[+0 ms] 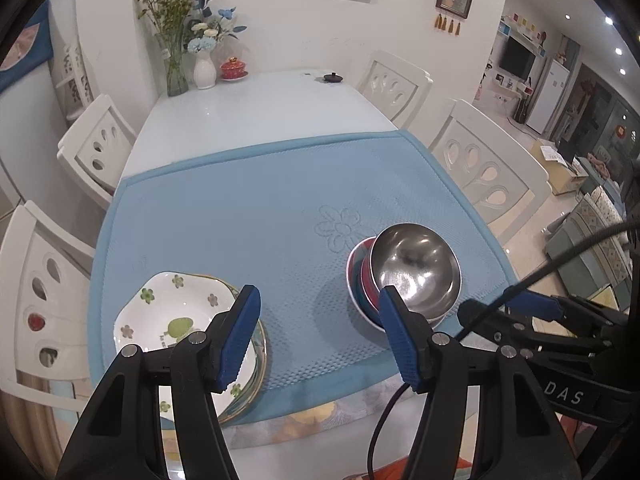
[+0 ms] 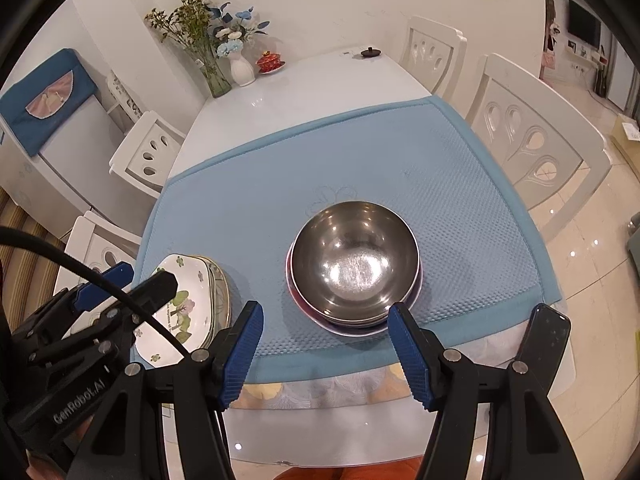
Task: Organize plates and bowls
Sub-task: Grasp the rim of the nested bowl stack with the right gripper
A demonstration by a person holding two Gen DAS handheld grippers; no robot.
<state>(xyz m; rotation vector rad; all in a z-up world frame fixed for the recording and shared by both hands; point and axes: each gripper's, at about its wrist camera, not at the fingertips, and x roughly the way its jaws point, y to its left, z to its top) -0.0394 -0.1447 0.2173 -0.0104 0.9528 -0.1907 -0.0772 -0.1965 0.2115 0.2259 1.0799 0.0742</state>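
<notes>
A steel bowl (image 2: 354,258) sits on top of a stack of bowls on the blue mat (image 2: 360,152); the same steel bowl (image 1: 416,266) leans on a red one and a white one in the left wrist view. A stack of flowered white plates (image 1: 176,316) lies at the mat's near left corner, and those plates (image 2: 188,308) show again from the right wrist. My left gripper (image 1: 318,300) hovers open above the mat between plates and bowls, holding nothing. My right gripper (image 2: 324,316) stands open just in front of the bowl stack, empty.
White chairs (image 1: 486,168) line both long sides of the table. At the far end stand a glass vase of flowers (image 1: 176,64), a white vase (image 1: 204,70), a red lidded cup (image 1: 233,68) and a small dark lid (image 1: 332,77). The table's near edge (image 2: 340,396) lies under both grippers.
</notes>
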